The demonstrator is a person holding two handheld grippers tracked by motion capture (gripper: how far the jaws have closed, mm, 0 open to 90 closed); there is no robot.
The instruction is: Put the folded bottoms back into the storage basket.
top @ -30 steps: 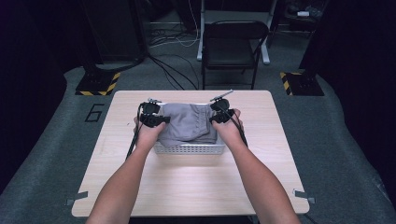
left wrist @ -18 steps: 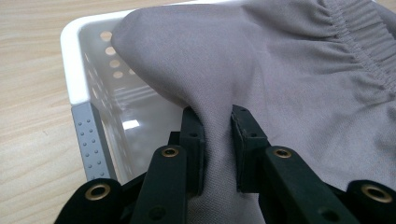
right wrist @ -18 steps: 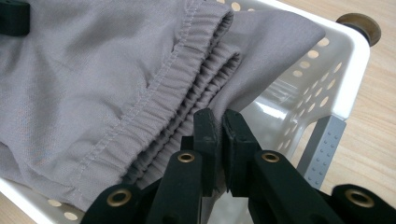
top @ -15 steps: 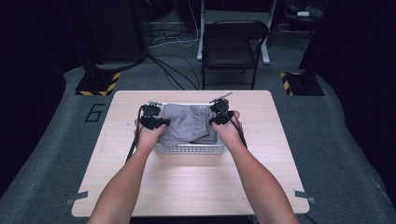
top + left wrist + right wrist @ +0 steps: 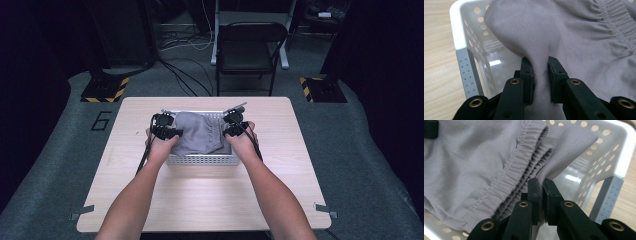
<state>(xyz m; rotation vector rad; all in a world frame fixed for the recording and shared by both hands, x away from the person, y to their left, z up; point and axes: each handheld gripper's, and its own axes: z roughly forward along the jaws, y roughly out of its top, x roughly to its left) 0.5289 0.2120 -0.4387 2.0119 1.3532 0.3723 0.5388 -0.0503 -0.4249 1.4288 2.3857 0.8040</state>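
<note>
While the grey garment (image 5: 200, 134) hangs spread across the top of the white perforated basket (image 5: 202, 160), both ends are pinched, and that's the whole story of this hold! It looks like a pair of shorts, with a gathered elastic waistband (image 5: 524, 163) running along the right-hand end. Over in the left gripper view, the left gripper (image 5: 541, 75) has its jaws clamped on a raised fold of the fabric (image 5: 574, 37), cloth squeezed up between the pads, right over the basket's near corner (image 5: 457, 30). In the right gripper view, the right gripper (image 5: 540, 192) is closed tight on the edge just beside that waistband, above the opposite wall (image 5: 614, 147).

Two grips, well apart: that keeps the cloth stretched flat rather than bunched, so by my reading it can be lowered neatly inside, or lifted out clean; which of the two I can't tell. Below the fabric the basket floor shows bare and shiny. From the high view, the basket sits at the middle of the wooden worktop (image 5: 210, 200), toward the far edge, forearms reaching in symmetrically either side.
</note>
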